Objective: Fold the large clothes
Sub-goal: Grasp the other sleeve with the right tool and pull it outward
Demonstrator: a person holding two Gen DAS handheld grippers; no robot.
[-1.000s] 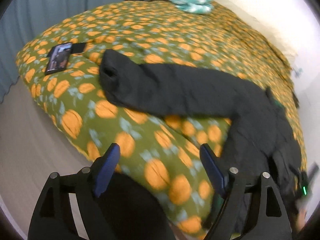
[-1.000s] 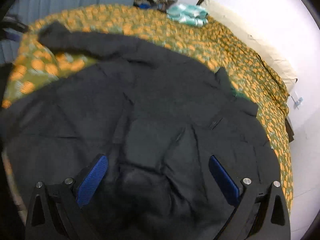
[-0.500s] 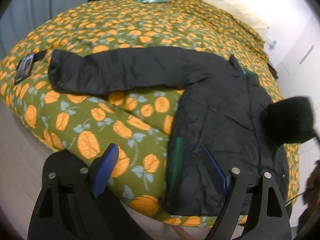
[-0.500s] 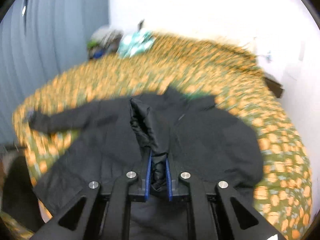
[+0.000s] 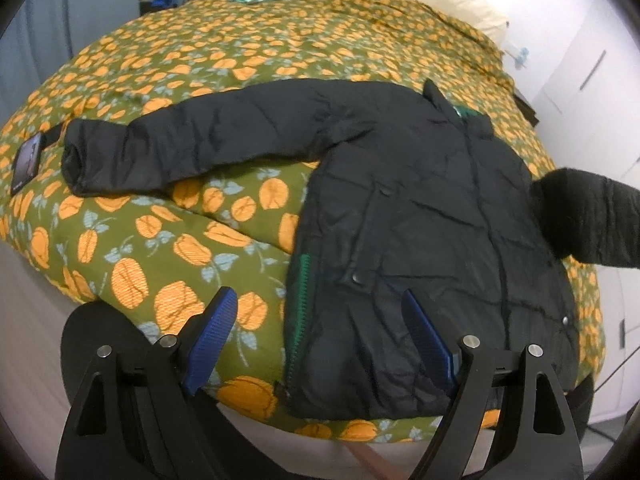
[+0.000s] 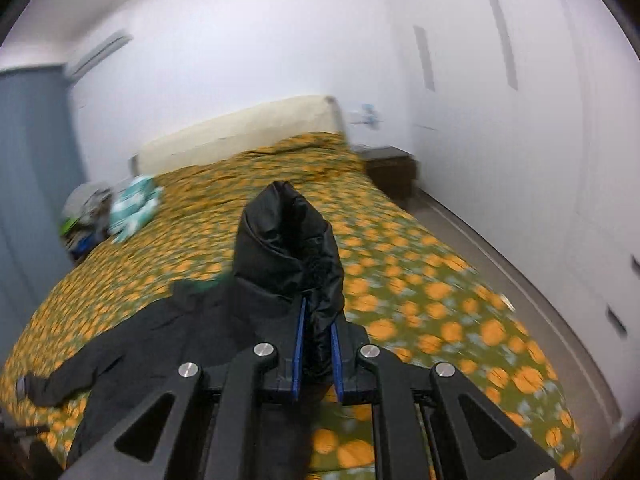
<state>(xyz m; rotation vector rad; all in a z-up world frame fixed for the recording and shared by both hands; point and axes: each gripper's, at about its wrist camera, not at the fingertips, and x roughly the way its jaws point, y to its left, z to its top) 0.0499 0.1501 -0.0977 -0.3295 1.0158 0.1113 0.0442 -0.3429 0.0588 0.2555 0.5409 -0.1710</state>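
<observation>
1. Left wrist: black padded jacket (image 5: 420, 216) is lying on the bed (image 5: 280, 36); left gripper (image 5: 320, 328) is hovering agape.
2. Right gripper (image 6: 316, 344) is clamping a raised sleeve (image 6: 288, 248).
3. Handling: likely soft, bulky, slippery; cuffs and hem are offering the best hold.

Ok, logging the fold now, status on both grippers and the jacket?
Left gripper open, hovering at jacket hem. Right gripper shut on sleeve, lifted. Phone beside the flat sleeve's cuff.
</observation>
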